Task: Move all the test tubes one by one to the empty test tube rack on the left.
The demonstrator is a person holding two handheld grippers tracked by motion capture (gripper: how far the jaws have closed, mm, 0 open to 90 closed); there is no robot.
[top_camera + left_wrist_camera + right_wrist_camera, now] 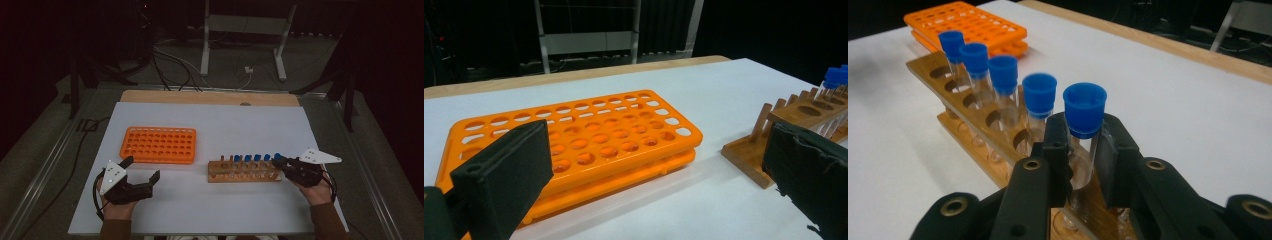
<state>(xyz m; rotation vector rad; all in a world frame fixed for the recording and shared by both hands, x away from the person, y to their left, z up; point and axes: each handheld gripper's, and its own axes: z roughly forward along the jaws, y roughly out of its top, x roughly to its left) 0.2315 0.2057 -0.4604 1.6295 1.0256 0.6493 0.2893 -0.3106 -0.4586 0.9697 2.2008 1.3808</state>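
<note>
A wooden rack (244, 171) holds a row of several clear tubes with blue caps. In the right gripper view my right gripper (1083, 137) is shut on the nearest tube (1084, 112), its pads pressing the glass just below the cap; the tube's lower end still sits in the wooden rack (973, 117). From above, the right gripper (280, 162) is at the rack's right end. An empty orange rack (158, 145) lies to the left. My left gripper (142, 169) stands open in front of it with nothing between the jaws, which frame the orange rack (574, 145).
A white sheet (210, 125) covers the table, with a wooden edge (210, 97) at the back. Cables and a metal stand (245, 30) lie on the dark floor beyond. The wooden rack's left end (754, 150) is near the left gripper's right jaw.
</note>
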